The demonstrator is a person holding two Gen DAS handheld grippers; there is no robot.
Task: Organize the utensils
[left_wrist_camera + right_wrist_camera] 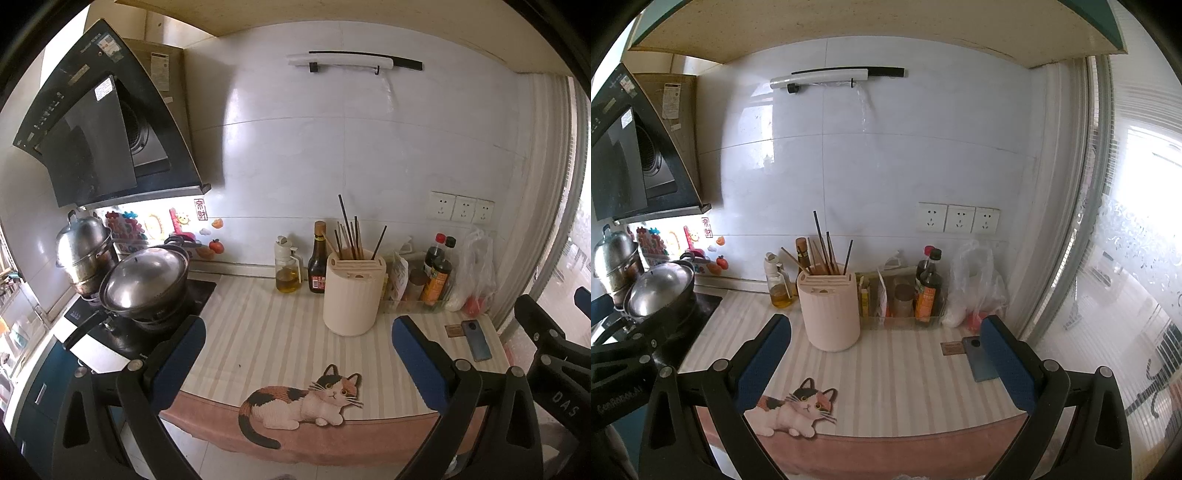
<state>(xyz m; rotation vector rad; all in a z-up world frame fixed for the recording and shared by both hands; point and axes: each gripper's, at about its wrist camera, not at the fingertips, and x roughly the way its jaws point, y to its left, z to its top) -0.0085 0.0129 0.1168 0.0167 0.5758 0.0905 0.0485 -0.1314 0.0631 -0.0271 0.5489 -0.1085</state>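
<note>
White wall tiles back a striped tabletop (258, 325) with a cat picture (306, 400) at its front edge. On it stands a cream holder (352, 295) — dark chopsticks (351, 232) stick upright from its top, between a soy bottle (317, 266) and a tray of bottles (436, 280). A phone (476, 339) lies right. Left gripper (295, 354) and right gripper (882, 362) both hover wide open — empty, short of the holder.
</note>
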